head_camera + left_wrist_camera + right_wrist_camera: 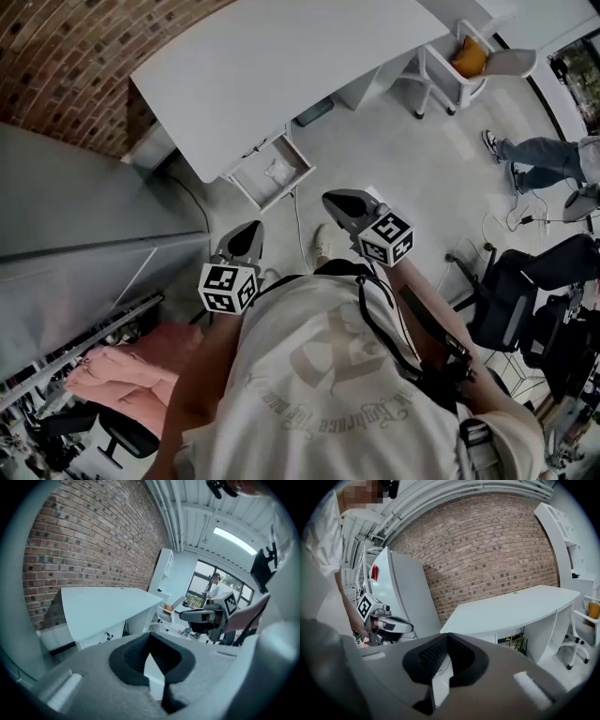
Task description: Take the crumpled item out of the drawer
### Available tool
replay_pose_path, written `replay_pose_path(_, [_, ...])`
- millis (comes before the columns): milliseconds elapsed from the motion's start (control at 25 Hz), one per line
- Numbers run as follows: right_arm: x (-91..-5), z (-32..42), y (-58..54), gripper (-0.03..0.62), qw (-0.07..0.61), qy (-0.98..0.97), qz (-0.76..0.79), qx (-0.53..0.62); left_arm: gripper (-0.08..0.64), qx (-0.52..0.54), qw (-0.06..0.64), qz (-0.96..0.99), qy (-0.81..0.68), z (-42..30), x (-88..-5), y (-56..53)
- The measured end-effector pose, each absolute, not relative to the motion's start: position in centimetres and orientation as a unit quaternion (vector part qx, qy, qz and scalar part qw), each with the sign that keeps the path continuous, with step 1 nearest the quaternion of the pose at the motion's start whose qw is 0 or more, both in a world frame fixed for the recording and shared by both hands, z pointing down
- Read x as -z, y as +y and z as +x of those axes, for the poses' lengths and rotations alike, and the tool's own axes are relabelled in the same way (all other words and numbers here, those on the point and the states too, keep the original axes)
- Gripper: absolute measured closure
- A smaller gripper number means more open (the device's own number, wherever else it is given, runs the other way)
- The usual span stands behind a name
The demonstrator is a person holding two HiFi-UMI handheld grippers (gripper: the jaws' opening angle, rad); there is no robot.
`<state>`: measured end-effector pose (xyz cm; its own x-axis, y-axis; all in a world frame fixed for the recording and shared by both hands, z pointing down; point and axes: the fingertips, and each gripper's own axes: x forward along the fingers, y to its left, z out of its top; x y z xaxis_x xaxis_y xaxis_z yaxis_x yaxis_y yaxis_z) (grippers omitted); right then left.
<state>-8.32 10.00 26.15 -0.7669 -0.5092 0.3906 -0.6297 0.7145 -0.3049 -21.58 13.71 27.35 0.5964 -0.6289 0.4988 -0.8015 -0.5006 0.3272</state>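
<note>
In the lower middle of the head view, the person holds both tools up in front of the chest, in open air. The left claw [251,230] is pressed together, its dark ribbed pads meeting at the tip with nothing pinched between them. The right claw [330,198], just right of centre, is closed the same way, and only pale floor shows through the slit below its tip. Neither claw touches anything. Each one appears in the other's view, off to the side.

The crumpled item [278,172], white and wadded, lies inside the open drawer [300,156], a little above and left of the frame's centre. The drawer is pulled out from under the near edge of the white worktop [281,66] and stands well apart from both claws.

As for writing, the person's pale shirt [328,375] at the bottom of the frame carries a faded emblem and a curved line of lettering. It is seen upside down and is too soft to read. The 2 marker cubes, 1 on the left tool [228,288] and 1 on the right [386,237], show only black-and-white square patterns.

A brick wall [56,56] fills the upper left corner. A white chair with an orange cushion [469,58] stands at the upper right. Pink cloth [122,375] lies at the lower left.
</note>
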Motion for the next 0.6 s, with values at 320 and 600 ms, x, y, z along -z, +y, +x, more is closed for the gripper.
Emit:
replay_pose_path(320, [-30.6,-8.3,6.5,0.583,0.153,-0.927,0.253,-0.229,0.557,-0.166,0.299,0.826,-0.448,-19.7,-31.1,11.1])
replay_pose_path(600, [-30.7,-7.4,3.4,0.584,0.163,-0.938,0.205,-0.229,0.555,-0.182,0.314,0.800,-0.477,-17.9,-31.1,10.5])
